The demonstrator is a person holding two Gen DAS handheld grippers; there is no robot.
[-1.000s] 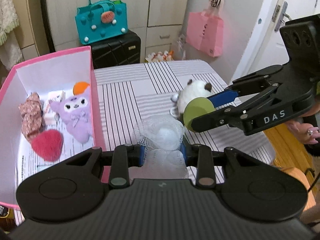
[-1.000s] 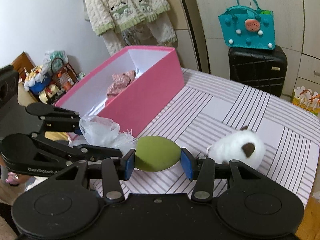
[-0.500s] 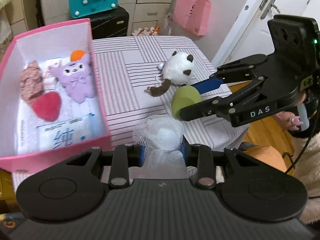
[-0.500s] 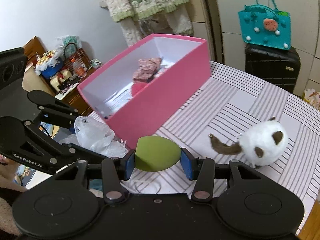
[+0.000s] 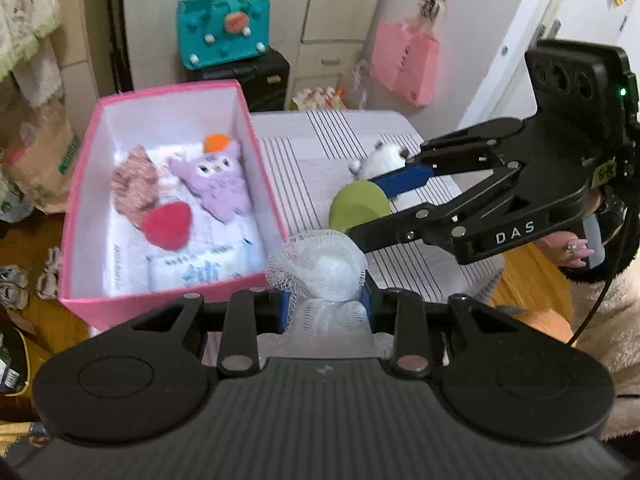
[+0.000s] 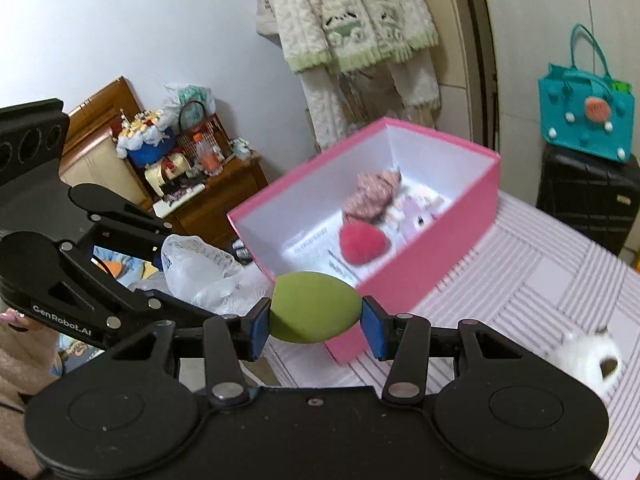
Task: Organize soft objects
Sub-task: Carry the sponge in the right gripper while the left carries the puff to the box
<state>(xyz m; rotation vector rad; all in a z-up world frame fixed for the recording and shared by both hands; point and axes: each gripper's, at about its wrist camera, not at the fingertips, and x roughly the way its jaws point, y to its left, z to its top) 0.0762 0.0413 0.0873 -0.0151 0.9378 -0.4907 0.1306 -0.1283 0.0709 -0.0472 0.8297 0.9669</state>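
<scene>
My left gripper [image 5: 324,306] is shut on a white mesh puff [image 5: 320,268], held in the air near the pink box's [image 5: 256,136] near right corner. My right gripper [image 6: 316,322] is shut on a green egg-shaped sponge [image 6: 314,308], also seen in the left wrist view [image 5: 358,206], held above the striped table just right of the box [image 6: 420,256]. The box holds a red heart plush [image 5: 167,226], a purple plush [image 5: 220,182], a pink floral fabric piece [image 5: 132,178] and a tissue pack [image 5: 200,272]. A white panda plush [image 5: 380,158] lies on the table.
The striped table [image 5: 320,152] ends near a door at the right. A teal bag [image 5: 220,36] sits on a black suitcase behind the table. A pink bag [image 5: 404,62] hangs on the wall. A wooden cabinet with clutter [image 6: 180,176] stands left of the box.
Both grippers have risen and shifted towards the pink box with their loads still held. The box interior now shows more fully; the panda plush has dropped to the right wrist view's lower right.
</scene>
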